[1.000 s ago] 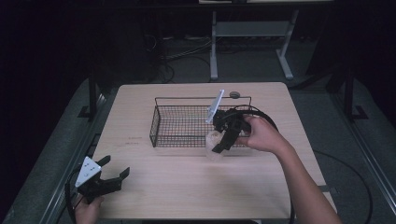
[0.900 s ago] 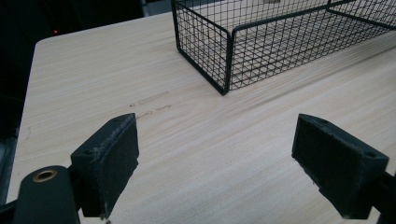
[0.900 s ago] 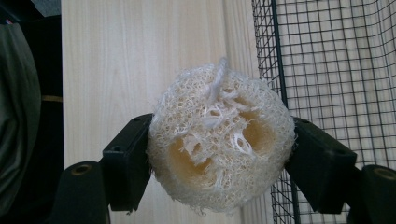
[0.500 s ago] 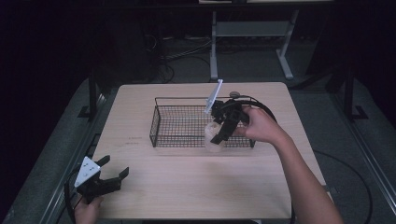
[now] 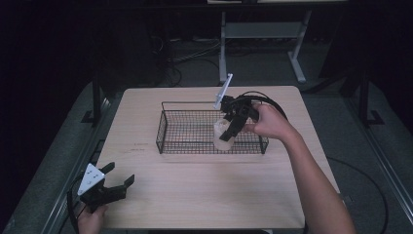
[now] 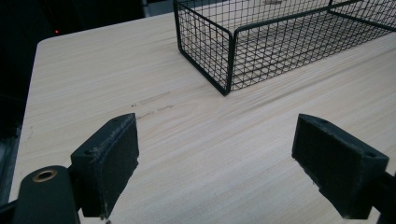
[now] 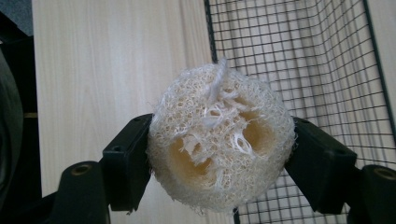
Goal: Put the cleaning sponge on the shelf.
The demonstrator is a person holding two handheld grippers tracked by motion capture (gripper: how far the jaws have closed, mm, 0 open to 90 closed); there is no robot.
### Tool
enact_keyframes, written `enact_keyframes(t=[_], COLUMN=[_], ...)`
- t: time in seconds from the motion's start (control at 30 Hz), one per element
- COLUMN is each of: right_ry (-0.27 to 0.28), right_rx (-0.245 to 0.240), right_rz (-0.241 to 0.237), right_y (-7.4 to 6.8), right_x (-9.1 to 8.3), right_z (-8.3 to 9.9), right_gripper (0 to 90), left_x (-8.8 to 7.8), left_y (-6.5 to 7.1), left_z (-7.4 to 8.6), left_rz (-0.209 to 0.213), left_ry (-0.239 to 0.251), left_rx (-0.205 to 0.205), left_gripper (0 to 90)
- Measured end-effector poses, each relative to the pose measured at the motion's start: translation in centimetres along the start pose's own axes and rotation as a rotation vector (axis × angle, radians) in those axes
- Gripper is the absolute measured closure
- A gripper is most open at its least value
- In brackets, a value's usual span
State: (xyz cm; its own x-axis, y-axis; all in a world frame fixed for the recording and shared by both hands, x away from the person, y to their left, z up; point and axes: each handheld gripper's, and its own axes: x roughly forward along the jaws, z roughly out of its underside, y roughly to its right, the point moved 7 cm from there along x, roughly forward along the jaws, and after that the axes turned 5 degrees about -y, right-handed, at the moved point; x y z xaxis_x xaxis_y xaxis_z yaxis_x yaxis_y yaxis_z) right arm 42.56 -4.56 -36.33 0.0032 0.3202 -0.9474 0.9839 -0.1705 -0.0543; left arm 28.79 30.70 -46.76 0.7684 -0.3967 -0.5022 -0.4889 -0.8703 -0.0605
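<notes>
A pale loofah sponge (image 7: pixel 219 140) is clamped between the jaws of my right gripper (image 7: pixel 219 163), seen end-on in the right gripper view. In the high view the right gripper (image 5: pixel 229 132) holds the loofah (image 5: pixel 222 136) over the right part of a black wire basket (image 5: pixel 168 141) at mid-table. My left gripper (image 5: pixel 119 181) rests at the table's front left corner, open and empty. In the left gripper view its pads (image 6: pixel 112 161) stand wide apart over bare wood, with the basket's corner (image 6: pixel 226 56) ahead.
The wooden table (image 5: pixel 204 195) has free room in front of the basket. A black cable (image 5: pixel 272 100) loops behind the right hand. A white metal frame (image 5: pixel 263 34) stands on the floor beyond the table's far edge.
The right gripper has carried the loofah up and to the left, from the basket's front right rim to over its inside. The left gripper has stayed put.
</notes>
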Motion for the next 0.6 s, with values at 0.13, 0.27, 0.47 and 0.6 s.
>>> enact_keyframes(t=[0.13, 0.27, 0.47, 0.6], right_ry=[0.015, 0.013, 0.027, 0.018], right_rx=[0.012, 0.032, 0.067, 0.083], right_rz=[0.001, 0.013, 0.000, -0.007], right_y=[0.8, 2.1, 3.6, 4.5], right_x=[-0.3, -0.5, 0.0, 0.7], right_z=[-0.2, -0.3, -0.3, -0.1], right_gripper=[27.6, 27.6, 27.6, 27.6], left_x=[0.0, 0.0, 0.1, 0.0], left_y=[0.0, 0.0, 0.0, 0.0], left_z=[0.0, 0.0, -0.1, 0.0], left_rz=[0.001, 0.002, 0.001, 0.002], left_ry=[0.001, 0.001, 0.003, 0.002], left_rx=[0.000, -0.003, -0.004, -0.006], left_gripper=[13.9, 13.9, 13.9, 13.9])
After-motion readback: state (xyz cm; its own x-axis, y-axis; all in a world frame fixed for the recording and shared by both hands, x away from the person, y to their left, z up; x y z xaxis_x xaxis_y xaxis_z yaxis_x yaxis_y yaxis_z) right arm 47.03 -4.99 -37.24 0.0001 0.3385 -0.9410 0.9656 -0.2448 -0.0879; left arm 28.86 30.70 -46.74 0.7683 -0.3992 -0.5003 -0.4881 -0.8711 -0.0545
